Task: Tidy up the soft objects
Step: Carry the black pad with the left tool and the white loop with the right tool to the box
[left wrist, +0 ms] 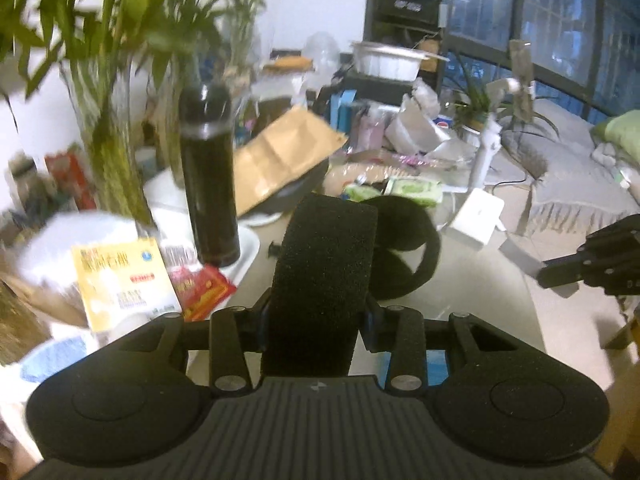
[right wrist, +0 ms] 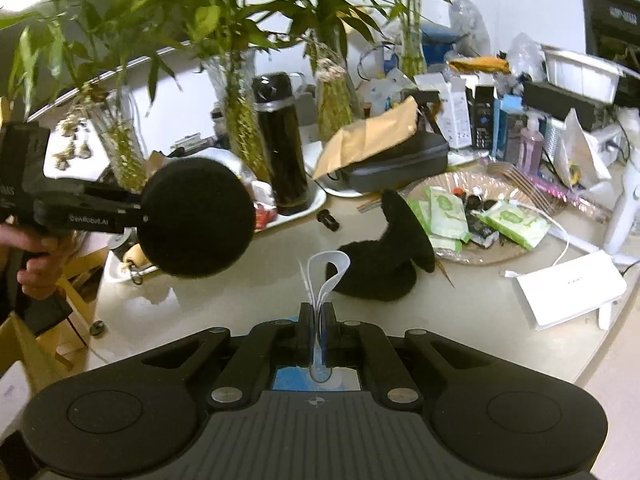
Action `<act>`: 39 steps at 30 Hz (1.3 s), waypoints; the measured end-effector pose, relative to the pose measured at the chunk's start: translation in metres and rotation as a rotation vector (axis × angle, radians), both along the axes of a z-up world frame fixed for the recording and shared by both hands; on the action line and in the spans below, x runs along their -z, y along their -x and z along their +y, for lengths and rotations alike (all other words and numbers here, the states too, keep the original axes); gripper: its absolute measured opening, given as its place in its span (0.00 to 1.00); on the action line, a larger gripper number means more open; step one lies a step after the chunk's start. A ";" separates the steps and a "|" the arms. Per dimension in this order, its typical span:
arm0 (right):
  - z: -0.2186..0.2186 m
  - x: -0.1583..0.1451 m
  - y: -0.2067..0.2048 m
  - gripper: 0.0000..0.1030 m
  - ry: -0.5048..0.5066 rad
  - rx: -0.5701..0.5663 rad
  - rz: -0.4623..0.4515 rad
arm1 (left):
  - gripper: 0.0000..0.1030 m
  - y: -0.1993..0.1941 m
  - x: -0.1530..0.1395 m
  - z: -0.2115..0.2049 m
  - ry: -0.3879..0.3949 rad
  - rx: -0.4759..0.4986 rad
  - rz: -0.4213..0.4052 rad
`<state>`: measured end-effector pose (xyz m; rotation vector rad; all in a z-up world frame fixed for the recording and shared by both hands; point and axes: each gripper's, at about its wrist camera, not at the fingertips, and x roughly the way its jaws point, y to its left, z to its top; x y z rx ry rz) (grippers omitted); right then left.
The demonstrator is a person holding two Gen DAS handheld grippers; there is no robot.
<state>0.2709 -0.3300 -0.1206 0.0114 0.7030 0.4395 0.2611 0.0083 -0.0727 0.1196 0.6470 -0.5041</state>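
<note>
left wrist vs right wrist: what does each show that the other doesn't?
Left wrist only: the yellow packet lower left, the grey bed with a green pillow, and the dark windows.

Right wrist only: the hand holding the left gripper, a thin white strip pinched in the right gripper, and the wet wipe packs laid out clearly on the glass plate.

Both: the black foam disc in the left gripper's jaws, the black thermos, the brown paper bag, the black fuzzy piece, and the white box.
</note>
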 end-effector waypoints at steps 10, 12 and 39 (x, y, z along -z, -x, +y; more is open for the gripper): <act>0.016 -0.053 0.045 0.06 0.014 -0.043 -0.041 | 0.39 0.066 -0.063 -0.015 -0.078 0.027 -0.120; 0.019 -0.062 0.056 0.06 0.029 -0.051 -0.045 | 0.39 0.081 -0.073 -0.014 -0.078 0.038 -0.135; 0.032 -0.092 0.187 0.06 0.030 -0.066 0.044 | 0.39 0.189 -0.111 0.032 0.171 0.115 0.283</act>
